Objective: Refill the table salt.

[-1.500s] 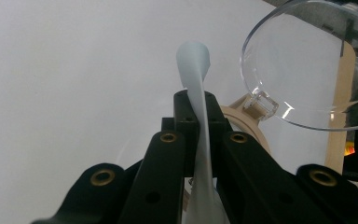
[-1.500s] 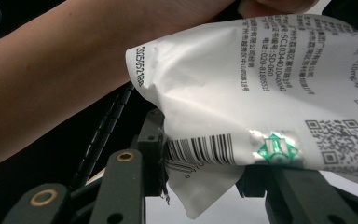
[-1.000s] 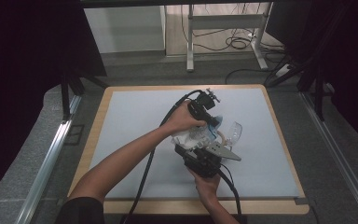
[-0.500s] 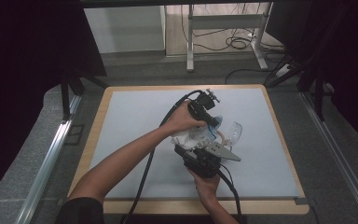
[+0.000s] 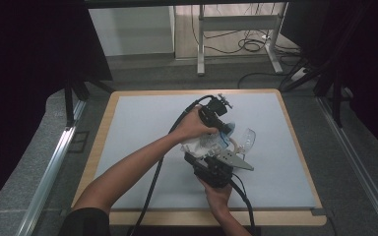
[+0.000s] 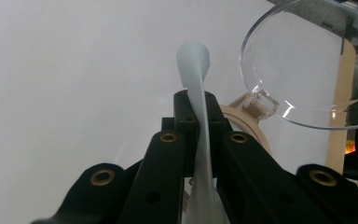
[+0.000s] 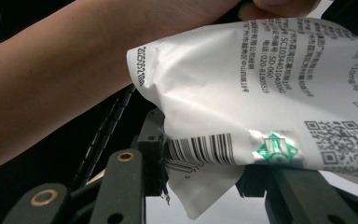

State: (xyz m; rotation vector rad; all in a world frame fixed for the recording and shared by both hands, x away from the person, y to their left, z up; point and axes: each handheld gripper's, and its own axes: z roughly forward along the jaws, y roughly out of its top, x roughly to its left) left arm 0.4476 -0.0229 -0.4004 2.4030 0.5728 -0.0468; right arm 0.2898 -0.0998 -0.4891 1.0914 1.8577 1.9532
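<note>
Pouch [image 5: 204, 143] of white foil, printed with a barcode, small text and a square code, is held off the table [image 5: 142, 123] between the two grippers, near the middle of the pale mat and a little toward the person's side. In the right gripper view the right gripper [image 7: 205, 184] is seen clamped across the pouch's lower part, one jaw pressed against the barcode end and the other against the far side, with a loose bottom corner of foil hanging down between them. In the left gripper view the left gripper [image 6: 200, 126] is closed tightly on a thin pale blue strip [image 6: 196, 93] (whether it is part of the pouch's own top edge cannot be told), which rises edge-on from between the jaws and curls at its tip. Just beyond that gripper a clear plastic lens [image 6: 303, 65] joined to a beige frame [image 6: 247, 119] is seen; in the high view this clear piece [image 5: 246, 137] lies on the mat just to the right of the grippers. The left hand [image 5: 193, 127] is wrapped around its gripper above the pouch, and the right hand [image 5: 216, 192] grips its tool from below. Broad bare mat is left on the left side and toward the far edge, while less room remains between the right hand and the table's near wooden edge.
</note>
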